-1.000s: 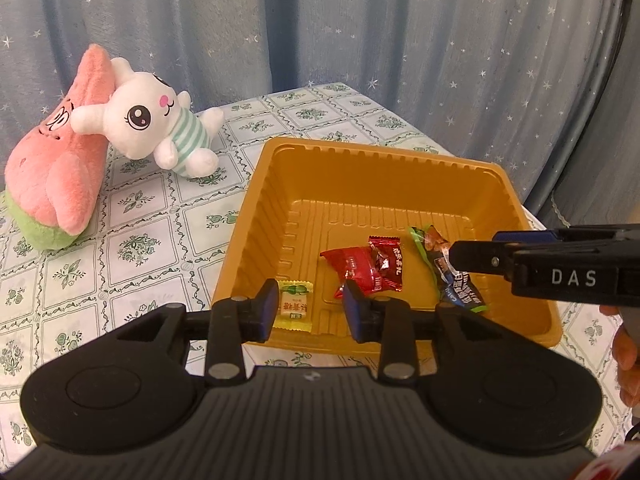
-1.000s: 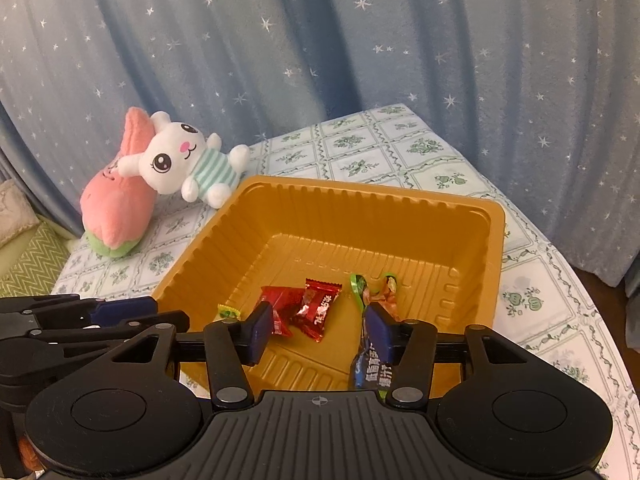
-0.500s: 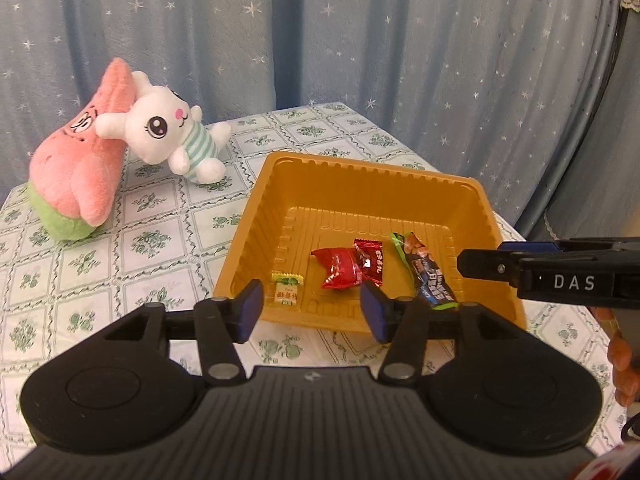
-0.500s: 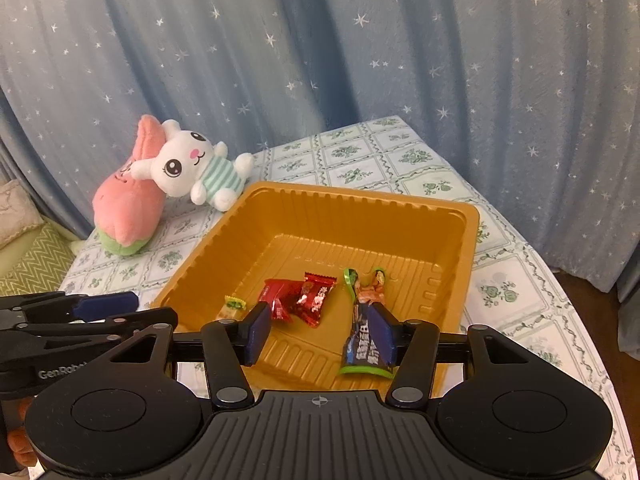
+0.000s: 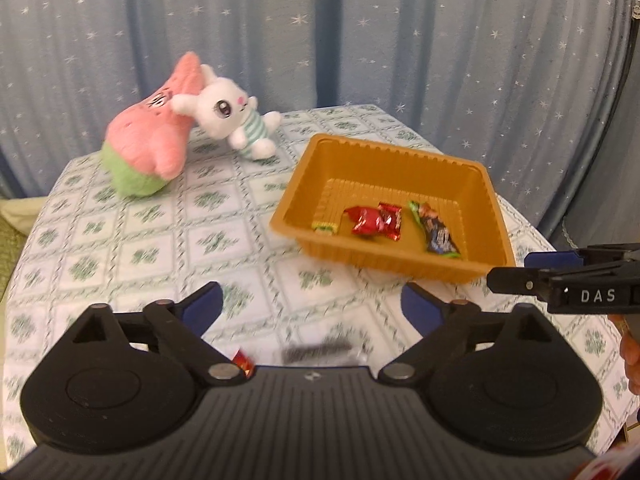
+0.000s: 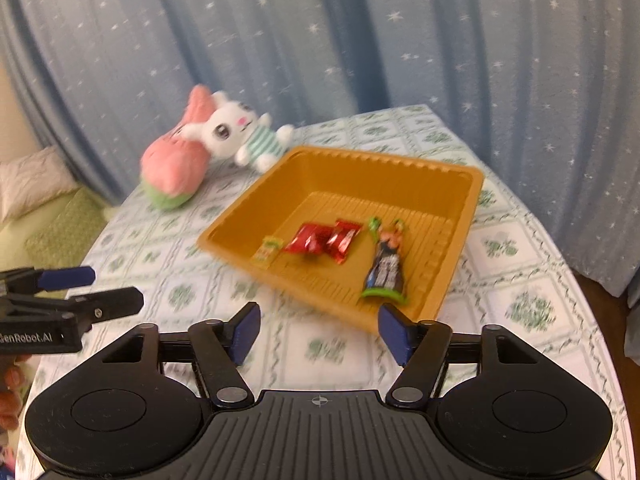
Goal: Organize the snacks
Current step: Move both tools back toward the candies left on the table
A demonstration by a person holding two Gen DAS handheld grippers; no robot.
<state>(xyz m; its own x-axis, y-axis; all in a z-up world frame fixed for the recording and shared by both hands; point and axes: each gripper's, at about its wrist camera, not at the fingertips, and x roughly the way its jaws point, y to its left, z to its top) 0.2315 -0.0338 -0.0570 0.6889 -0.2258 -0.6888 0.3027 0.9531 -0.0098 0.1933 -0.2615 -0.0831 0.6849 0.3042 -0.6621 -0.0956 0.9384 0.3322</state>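
Note:
An orange plastic tray [image 5: 288, 216] stands on the patterned tablecloth. It holds a small yellow-green candy [image 5: 325, 227], two red wrappers [image 5: 376, 220] and a dark bar wrapper [image 5: 438, 234]. My left gripper [image 5: 310, 300] hovers over the cloth short of the tray. Its jaws are opening wide, with nothing between them. A red wrapper [image 5: 242, 360] and a blurred dark wrapper [image 5: 320, 354] lie just under it. My right gripper [image 6: 319, 324] is near the tray's front corner [image 6: 400, 320]. Its jaws are also opening and are empty. The dark bar [image 6: 386, 268] lies in the tray beyond it.
A pink star plush [image 5: 148, 148] and a white rabbit plush [image 5: 232, 120] lie at the table's back left. Blue starred curtains hang close behind. The round table's edge [image 6: 580, 320] curves away on the right, with a bed or cushions [image 6: 48, 216] to the left.
Both grippers pulled back from the tray and spread their jaws. The yellow candy and the dark bar now lie loose in the tray. Two more wrappers came into view under the left gripper.

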